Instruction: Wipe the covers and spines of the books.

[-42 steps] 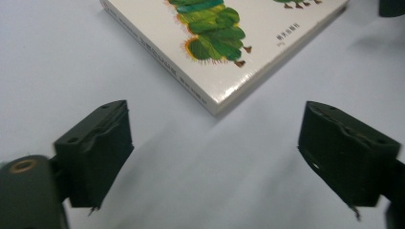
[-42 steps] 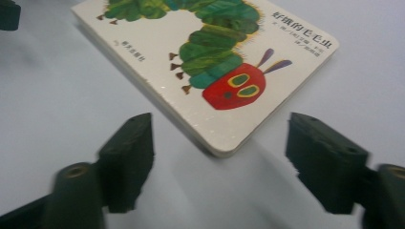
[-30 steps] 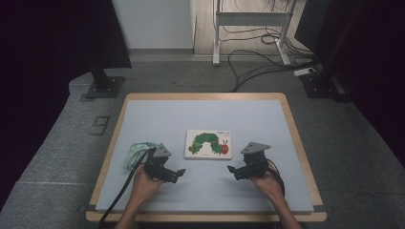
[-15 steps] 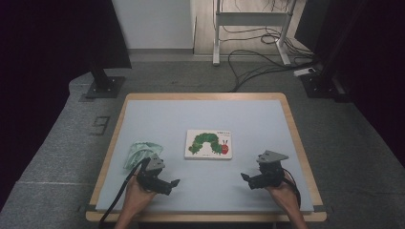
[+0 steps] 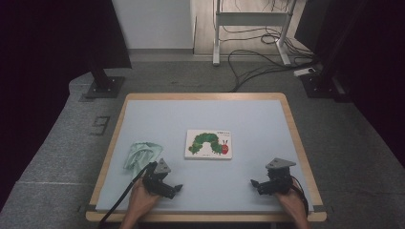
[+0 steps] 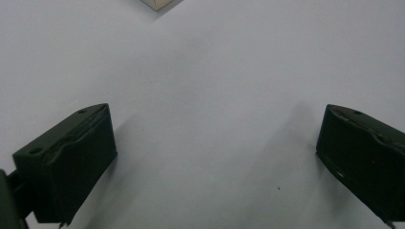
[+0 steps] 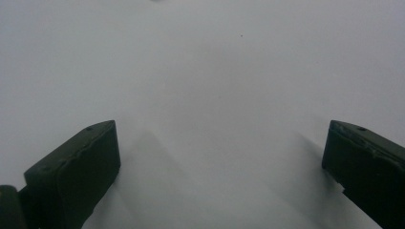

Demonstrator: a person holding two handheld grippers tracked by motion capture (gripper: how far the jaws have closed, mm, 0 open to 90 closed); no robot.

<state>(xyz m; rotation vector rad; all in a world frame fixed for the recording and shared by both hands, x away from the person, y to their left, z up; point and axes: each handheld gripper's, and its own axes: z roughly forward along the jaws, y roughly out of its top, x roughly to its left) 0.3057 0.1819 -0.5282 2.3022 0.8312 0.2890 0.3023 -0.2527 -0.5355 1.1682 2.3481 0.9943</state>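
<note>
A white picture book [image 5: 208, 143] with a green caterpillar on its cover lies flat at the middle of the pale blue table top [image 5: 248, 119]. A crumpled light green cloth [image 5: 140, 153] sits to its left. My left gripper [image 5: 177, 189] rests low near the front edge, just right of the cloth, open with nothing between its jaws. My right gripper [image 5: 253, 183] is at the front right, also open and empty. In the left gripper view the wide jaws frame bare table, with my left gripper [image 6: 215, 157] well short of a book corner [image 6: 160, 4]. My right gripper [image 7: 219, 167] looks onto bare surface.
The table has a wooden rim [image 5: 106, 162]. Beyond it the floor holds a black stand base [image 5: 105, 86], a white metal frame [image 5: 248, 28] and loose cables [image 5: 258, 62]. Dark curtains hang on both sides.
Both grippers have drawn back toward the front edge, away from the book. The right one moved right and the left one slid slightly back.
</note>
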